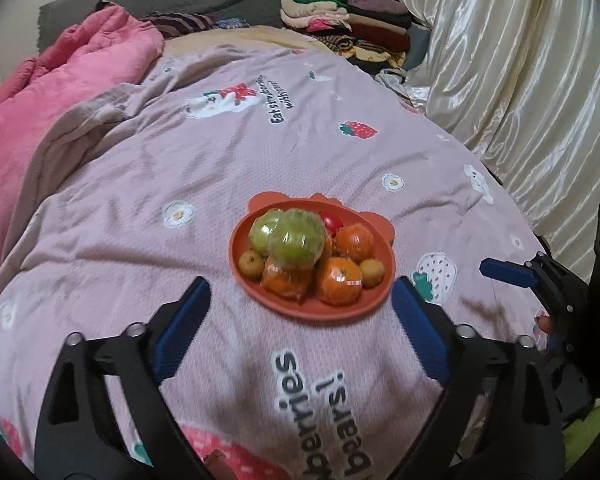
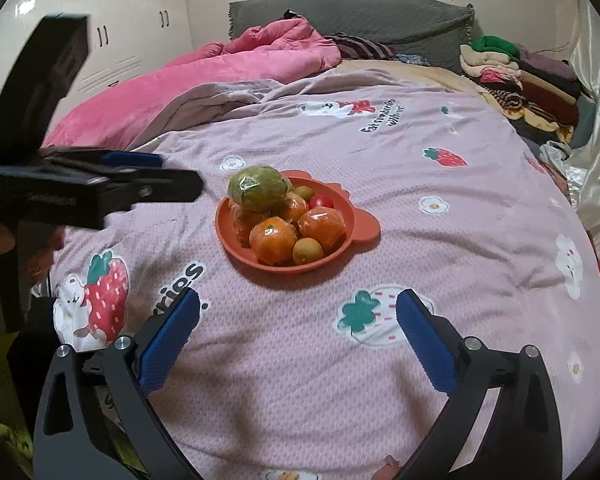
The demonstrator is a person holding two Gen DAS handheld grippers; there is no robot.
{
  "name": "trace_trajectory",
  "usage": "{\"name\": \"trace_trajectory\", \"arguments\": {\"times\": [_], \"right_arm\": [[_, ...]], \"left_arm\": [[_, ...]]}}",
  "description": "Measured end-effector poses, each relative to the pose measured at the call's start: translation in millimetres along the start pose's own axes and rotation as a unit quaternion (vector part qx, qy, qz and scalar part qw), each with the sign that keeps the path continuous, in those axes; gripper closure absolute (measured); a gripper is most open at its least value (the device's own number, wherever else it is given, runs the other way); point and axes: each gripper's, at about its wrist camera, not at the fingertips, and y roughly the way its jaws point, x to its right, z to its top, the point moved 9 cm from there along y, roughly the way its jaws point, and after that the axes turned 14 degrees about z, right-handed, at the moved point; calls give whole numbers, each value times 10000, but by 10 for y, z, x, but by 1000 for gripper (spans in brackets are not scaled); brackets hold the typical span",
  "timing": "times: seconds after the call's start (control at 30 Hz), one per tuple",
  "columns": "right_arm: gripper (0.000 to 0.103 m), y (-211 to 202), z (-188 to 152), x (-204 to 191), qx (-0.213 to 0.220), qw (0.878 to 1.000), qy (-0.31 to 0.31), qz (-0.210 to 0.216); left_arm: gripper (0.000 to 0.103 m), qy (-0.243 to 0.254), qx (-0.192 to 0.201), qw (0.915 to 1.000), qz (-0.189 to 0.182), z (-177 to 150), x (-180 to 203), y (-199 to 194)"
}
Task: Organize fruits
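Two green wrapped fruits (image 1: 296,240) | atop oranges (image 1: 339,286) | orange plate (image 1: 312,308)

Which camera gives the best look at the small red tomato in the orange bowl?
The right wrist view: the red tomato sits in an open gap at the back of the orange bowl, about half visible. In the left wrist view, the tomato is a sliver behind the wrapped green fruit.

1. Left gripper (image 1: 300,312): black linkage arms with silver screw heads.
2. Its fingers (image 1: 184,328) carry ribbed blue pads.
3. Right gripper (image 2: 298,334): the same black frame, blue pads, silver screws.
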Motion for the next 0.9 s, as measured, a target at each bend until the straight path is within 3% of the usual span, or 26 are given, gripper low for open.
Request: {"name": "trace_trajectory", "arguments": {"times": [0.07, 0.57, 0.9], "right_arm": [[5, -22, -31, -13, -5, 10000, 30, -31], [5, -32, -302, -159, -8, 9987, 503, -49], [5, -37, -382, -96, -11, 9978, 642, -136]], "left_arm": [[10, -54, 25, 10000, 71, -77, -36, -79], [10, -421, -175, 9983, 356, -735, -209, -240], [10, -497, -242, 9978, 371, -842, -179, -198]]}}
